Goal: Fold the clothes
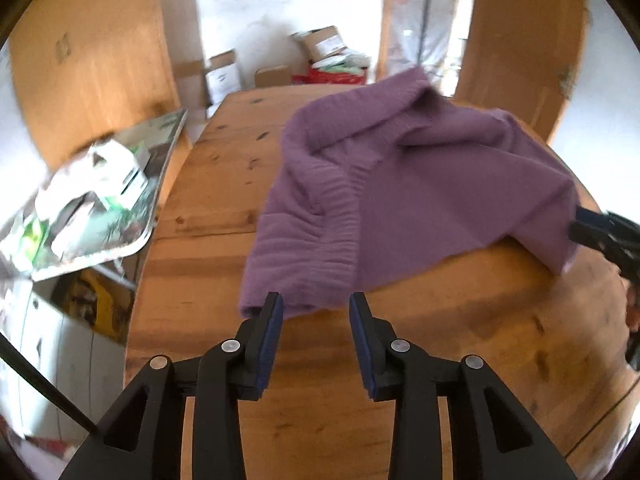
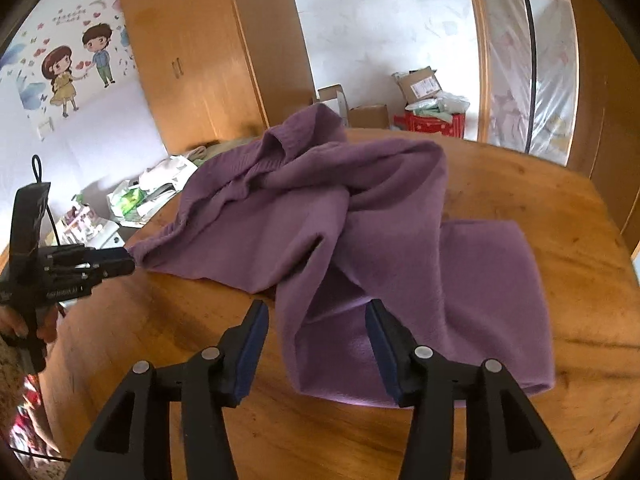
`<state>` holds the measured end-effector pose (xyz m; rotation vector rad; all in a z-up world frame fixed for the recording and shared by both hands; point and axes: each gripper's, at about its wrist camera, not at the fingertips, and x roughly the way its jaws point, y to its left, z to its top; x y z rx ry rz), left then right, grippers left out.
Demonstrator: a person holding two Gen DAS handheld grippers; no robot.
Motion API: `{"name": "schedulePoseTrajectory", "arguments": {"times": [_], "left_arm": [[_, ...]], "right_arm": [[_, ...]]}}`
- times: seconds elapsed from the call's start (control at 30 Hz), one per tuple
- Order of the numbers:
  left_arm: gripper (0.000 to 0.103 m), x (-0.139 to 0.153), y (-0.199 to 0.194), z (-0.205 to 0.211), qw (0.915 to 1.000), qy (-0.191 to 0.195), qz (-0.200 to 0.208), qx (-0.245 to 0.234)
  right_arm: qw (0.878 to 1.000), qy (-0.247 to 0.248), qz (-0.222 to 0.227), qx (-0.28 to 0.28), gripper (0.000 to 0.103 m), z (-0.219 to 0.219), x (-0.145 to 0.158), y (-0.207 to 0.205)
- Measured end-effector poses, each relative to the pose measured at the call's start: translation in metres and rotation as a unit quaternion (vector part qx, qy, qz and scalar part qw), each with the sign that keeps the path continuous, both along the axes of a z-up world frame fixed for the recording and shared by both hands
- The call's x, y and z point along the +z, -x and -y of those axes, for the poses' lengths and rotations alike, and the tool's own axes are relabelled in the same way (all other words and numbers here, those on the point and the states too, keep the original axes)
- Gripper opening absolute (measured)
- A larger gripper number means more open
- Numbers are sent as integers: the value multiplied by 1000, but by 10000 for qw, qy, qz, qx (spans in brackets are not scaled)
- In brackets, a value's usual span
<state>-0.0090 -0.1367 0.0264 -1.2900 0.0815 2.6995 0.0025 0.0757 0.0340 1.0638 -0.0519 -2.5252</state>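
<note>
The purple sweater is lying rumpled on the table, running from centre toward 11 o'clock, barely folded. Both claws, left and right, are standing spread, pinching nothing; most folding remains.

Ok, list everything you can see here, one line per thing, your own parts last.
Sweater: one, purple, crumpled on the table.
Table: one, wooden, under the sweater.
Wardrobe: one, wooden, against the far wall.
Cardboard boxes: several, brown, on the floor beyond the table.
Red box: one, beside the cardboard boxes.
Tray: one, silvery, cluttered with white and green packets, off the table's side.
Wall sticker: one, cartoon couple, on the white wall.
Left tongs: black with blue pads, open at the sweater's ribbed edge.
Right tongs: same, open over the sweater's near part.
</note>
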Motion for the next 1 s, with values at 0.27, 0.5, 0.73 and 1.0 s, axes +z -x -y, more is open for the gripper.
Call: {"name": "schedulePoseTrajectory", "arguments": {"times": [0.27, 0.5, 0.73, 1.0], "left_arm": [[36, -7, 6, -21, 9908, 1316, -297, -97], [36, -19, -3, -31, 9784, 1931, -349, -656], [36, -21, 10, -15, 9834, 1723, -338, -463], [36, -14, 20, -9, 9859, 1419, -539, -700]], "right_arm": [[9997, -190, 142, -51, 53, 7, -14, 4], [9997, -149, 149, -77, 53, 9, -17, 7], [9997, -113, 184, -114, 53, 10, -19, 11], [9997, -19, 253, -66, 52, 11, -21, 11]]}}
